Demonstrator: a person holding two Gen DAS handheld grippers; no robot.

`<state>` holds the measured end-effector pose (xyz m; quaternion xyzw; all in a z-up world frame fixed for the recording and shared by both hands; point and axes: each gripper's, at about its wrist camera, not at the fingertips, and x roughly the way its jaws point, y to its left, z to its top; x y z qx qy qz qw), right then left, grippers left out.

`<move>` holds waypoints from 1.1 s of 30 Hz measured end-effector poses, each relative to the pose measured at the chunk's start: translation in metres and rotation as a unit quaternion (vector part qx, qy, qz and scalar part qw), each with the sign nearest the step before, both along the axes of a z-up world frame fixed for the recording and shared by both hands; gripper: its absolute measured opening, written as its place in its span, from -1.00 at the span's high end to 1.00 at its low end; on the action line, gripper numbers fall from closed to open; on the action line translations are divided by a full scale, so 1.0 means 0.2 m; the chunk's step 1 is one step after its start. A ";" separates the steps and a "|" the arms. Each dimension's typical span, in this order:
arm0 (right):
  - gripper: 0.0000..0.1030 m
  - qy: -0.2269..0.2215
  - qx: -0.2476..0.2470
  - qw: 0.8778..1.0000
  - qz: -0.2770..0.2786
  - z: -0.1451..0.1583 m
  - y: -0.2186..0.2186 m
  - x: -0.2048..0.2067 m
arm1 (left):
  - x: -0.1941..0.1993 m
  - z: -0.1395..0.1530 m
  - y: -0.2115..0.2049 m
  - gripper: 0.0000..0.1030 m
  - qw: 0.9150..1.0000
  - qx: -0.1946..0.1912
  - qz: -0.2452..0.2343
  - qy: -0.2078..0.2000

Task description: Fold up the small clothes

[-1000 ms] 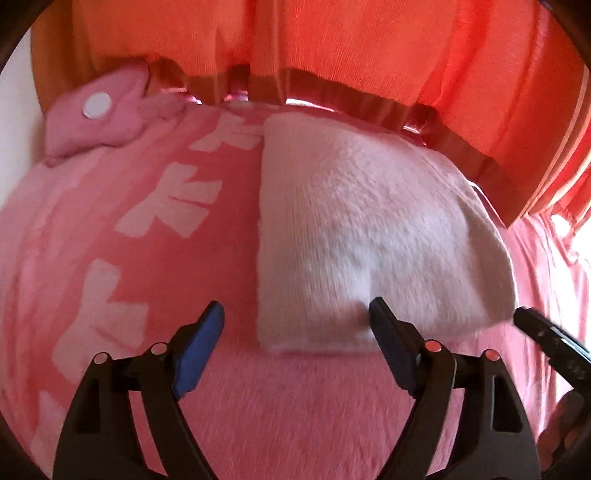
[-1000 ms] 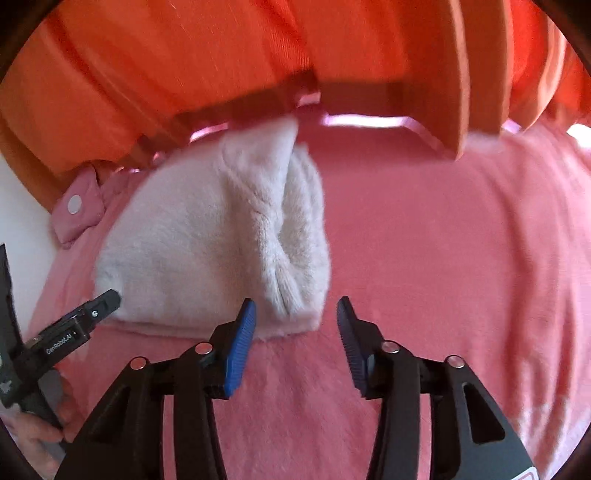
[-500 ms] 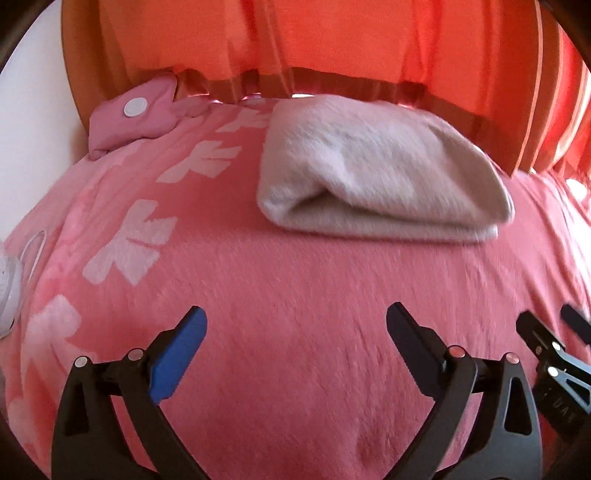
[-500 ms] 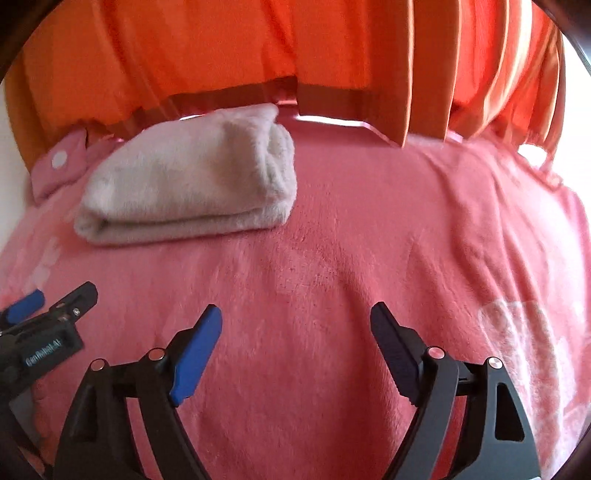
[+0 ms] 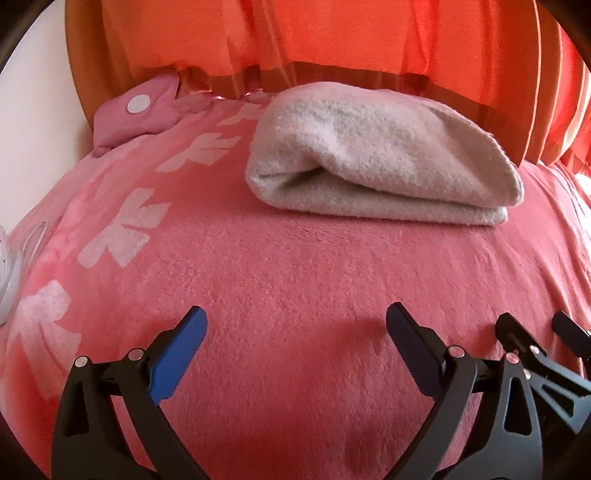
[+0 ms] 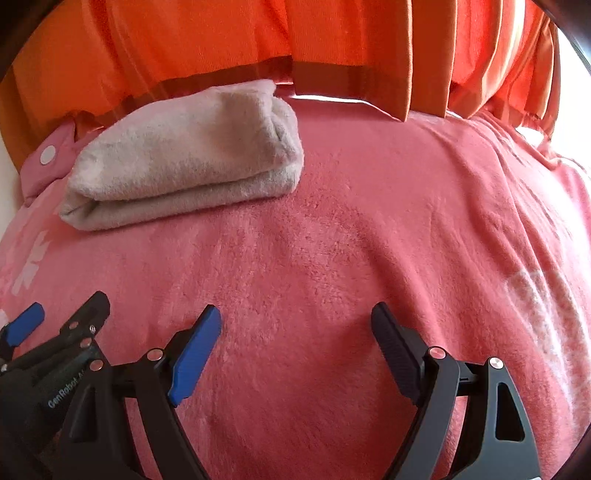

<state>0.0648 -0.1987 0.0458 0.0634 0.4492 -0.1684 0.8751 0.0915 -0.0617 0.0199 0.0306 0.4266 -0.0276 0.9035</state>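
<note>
Two hand-held grippers hover low over a pink blanket, and neither holds anything: the left hand-held gripper has its jaws spread wide with only blanket between them, and the right hand-held gripper is spread just as wide and just as empty. They sit close beside each other, each showing at the edge of the other's view.

The task's thing, a small cream fleece garment, lies at the far side of the blanket, well apart from both grippers and just in front of the orange curtain. It is doubled into a thick, tidy bundle, with stacked layers showing along its near edge. A small pink pouch with a white dot lies to its left, near the wall.

Judging from how it lies, the folding of this piece looks finished, and the step in hand is the release and pull-back. No other unfolded clothing shows in either view, so the next move probably calls for finding another piece, or stopping.
</note>
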 end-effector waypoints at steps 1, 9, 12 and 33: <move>-0.57 -0.001 -0.002 1.000 0.001 0.00 0.00 0.00 | 0.00 0.00 0.00 -0.84 1.000 0.000 0.004 -0.001; -0.58 -0.001 -0.013 1.000 0.004 -0.01 0.01 0.02 | 0.01 0.00 -0.01 -0.79 1.000 0.014 0.012 -0.007; -0.58 -0.002 -0.014 1.000 0.004 -0.01 0.01 0.02 | 0.00 0.00 -0.02 -0.78 1.000 0.021 0.013 -0.011; -0.58 -0.006 -0.015 1.000 0.005 -0.01 0.03 0.01 | 0.00 0.01 -0.02 -0.78 0.999 0.034 0.015 -0.015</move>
